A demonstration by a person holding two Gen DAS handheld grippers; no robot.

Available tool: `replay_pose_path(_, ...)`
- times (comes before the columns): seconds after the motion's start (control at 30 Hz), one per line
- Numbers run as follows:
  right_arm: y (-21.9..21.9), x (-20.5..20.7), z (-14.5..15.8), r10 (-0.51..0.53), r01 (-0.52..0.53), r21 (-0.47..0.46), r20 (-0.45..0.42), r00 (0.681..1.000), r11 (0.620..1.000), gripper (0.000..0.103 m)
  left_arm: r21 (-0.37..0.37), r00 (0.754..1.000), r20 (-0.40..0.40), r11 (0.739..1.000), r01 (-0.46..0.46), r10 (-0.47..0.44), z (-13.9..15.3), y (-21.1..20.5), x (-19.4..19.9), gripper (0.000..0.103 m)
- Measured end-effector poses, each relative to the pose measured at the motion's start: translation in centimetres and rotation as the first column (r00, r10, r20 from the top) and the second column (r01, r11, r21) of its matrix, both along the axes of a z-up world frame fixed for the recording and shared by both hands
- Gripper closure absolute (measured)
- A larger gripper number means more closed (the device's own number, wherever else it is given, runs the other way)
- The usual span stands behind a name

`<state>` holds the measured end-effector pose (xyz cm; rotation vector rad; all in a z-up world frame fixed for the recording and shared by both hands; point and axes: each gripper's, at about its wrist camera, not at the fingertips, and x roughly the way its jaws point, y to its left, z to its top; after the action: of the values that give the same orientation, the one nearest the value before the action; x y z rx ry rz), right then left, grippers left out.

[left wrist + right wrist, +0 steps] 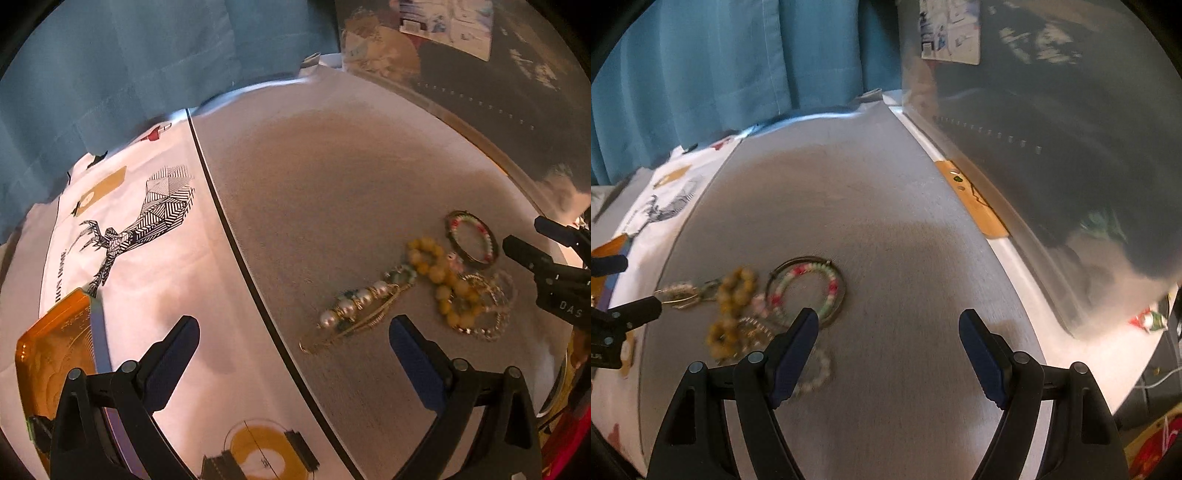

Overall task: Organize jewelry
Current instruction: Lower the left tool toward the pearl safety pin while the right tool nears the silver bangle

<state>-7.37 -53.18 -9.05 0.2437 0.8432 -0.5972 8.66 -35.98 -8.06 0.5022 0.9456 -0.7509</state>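
The jewelry is heaped in one tangle on the grey mat point(332, 192), which gives a plain backing against which each piece can be told apart. A pearl-strung wire bangle point(356, 306) lies at the near-left edge of the heap, a yellow bead bracelet point(441, 275) is draped across the middle, and a round bangle lined with red, white and green beads point(472, 236) sits at the far side, just beside the rest. An orange transparent box point(55, 347) is kept to the left on the printed white cloth point(155, 258), probably as the place into which pieces are to be sorted.

The left gripper point(293, 336) is held over the mat's edge, its fingers spread wide with nothing between them. The right gripper point(888, 326) is likewise carried with fingers apart and empty, one finger point(794, 354) overlapping the heap in view; contact cannot be told. Both seem readied for a first pick.
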Motion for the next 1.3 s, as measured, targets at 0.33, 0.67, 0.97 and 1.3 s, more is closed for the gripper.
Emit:
replay_pose_path(0.33, -0.7, 1.7, -1.3, -0.022, 0.007, -0.117, -0.128, 0.992, 0.993, 0.024, 0.013, 1.000, -0.015, 1.000, -0.008, 0.009, -0.8, 0.1, 0.5, 0.001)
replay_pose_path(0.67, -2.8, -3.1, -0.8, -0.129, 0.118, -0.109, -0.106, 0.986, 0.987, 0.024, -0.015, 1.000, -0.024, 1.000, 0.005, -0.005, -0.3, 0.2, 0.2, 0.001)
replay_pose_path(0.97, -0.3, -3.0, -0.5, 0.026, -0.027, -0.042, -0.026, 0.999, 0.999, 0.023, 0.010, 0.998, -0.030, 0.999, 0.047, -0.046, -0.7, 0.1, 0.2, 0.001)
replay_pose_path(1.3, -0.6, -3.1, -1.1, 0.006, -0.007, -0.035, -0.038, 0.999, 0.999, 0.023, 0.044, 0.999, -0.032, 0.998, 0.044, -0.043, -1.3, 0.0, 0.9, 0.001)
